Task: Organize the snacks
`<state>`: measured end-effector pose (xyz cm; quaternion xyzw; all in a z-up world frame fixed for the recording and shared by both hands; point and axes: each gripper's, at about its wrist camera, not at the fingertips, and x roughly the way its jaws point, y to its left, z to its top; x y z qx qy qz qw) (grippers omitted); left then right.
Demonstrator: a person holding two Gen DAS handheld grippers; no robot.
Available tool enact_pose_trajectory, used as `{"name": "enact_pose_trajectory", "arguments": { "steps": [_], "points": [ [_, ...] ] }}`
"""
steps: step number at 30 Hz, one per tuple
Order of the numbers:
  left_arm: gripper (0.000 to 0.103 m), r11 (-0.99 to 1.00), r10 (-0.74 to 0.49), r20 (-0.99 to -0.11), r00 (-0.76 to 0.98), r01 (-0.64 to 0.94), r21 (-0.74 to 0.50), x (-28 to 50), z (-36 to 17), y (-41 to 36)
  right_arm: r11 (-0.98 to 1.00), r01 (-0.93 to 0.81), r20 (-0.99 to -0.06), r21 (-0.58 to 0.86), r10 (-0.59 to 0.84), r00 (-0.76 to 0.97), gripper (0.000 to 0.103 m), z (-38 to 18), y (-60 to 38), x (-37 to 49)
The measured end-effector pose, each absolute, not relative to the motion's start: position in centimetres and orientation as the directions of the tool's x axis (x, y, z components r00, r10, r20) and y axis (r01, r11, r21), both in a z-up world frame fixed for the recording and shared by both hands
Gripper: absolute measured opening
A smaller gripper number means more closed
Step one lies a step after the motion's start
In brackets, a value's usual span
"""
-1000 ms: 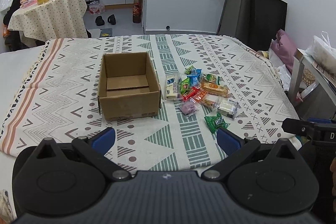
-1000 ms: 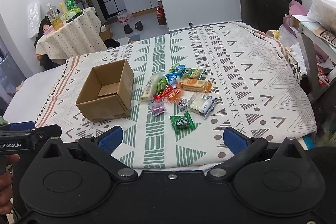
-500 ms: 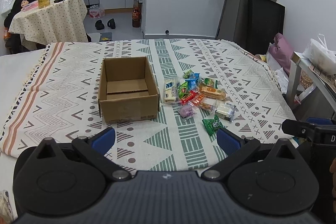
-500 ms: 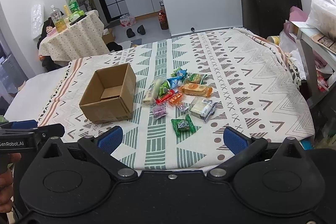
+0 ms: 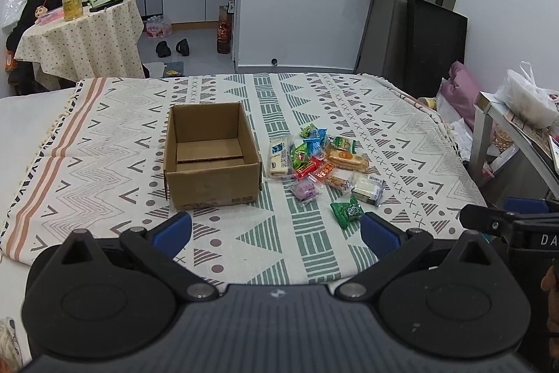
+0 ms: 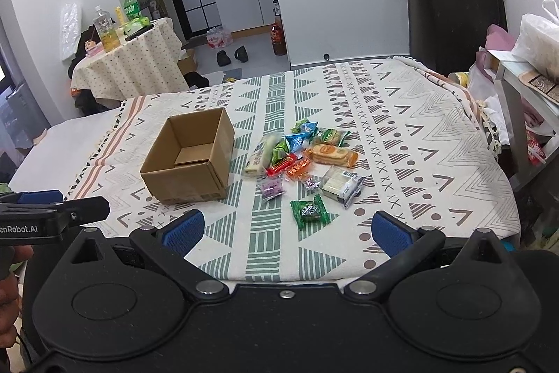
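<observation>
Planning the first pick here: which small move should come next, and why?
Probably ease the right gripper, open and empty, down toward the green packet, the nearest snack. The cardboard box is empty and the left gripper is also open.

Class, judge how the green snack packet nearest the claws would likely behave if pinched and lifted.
The green packet looks small and flat, so probably light. Its crinkled wrapper with flared ends suggests it may flex or slip. Lying flat on the cloth, it seems unlikely to roll.
</observation>
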<state>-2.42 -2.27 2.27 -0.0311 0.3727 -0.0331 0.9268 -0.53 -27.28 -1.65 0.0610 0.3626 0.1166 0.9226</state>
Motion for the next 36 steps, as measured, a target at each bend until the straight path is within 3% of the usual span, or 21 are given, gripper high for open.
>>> {"name": "enact_pose_trajectory", "arguments": {
  "steps": [21, 36],
  "points": [
    [0.102, 0.994, -0.087, -0.675, 0.733, 0.018, -0.109, -1.5, 1.6, -2.8, 0.972, -0.153, -0.659, 0.178, 0.233, 0.715, 0.103, -2.1, -28.8, -0.6],
    [0.102, 0.992, -0.123, -0.694, 0.709, 0.103, -0.071, 2.2, -1.5, -6.5, 0.97, -0.128, -0.689, 0.206, 0.237, 0.685, 0.103, -5.0, -30.7, 3.5]
  ]
}}
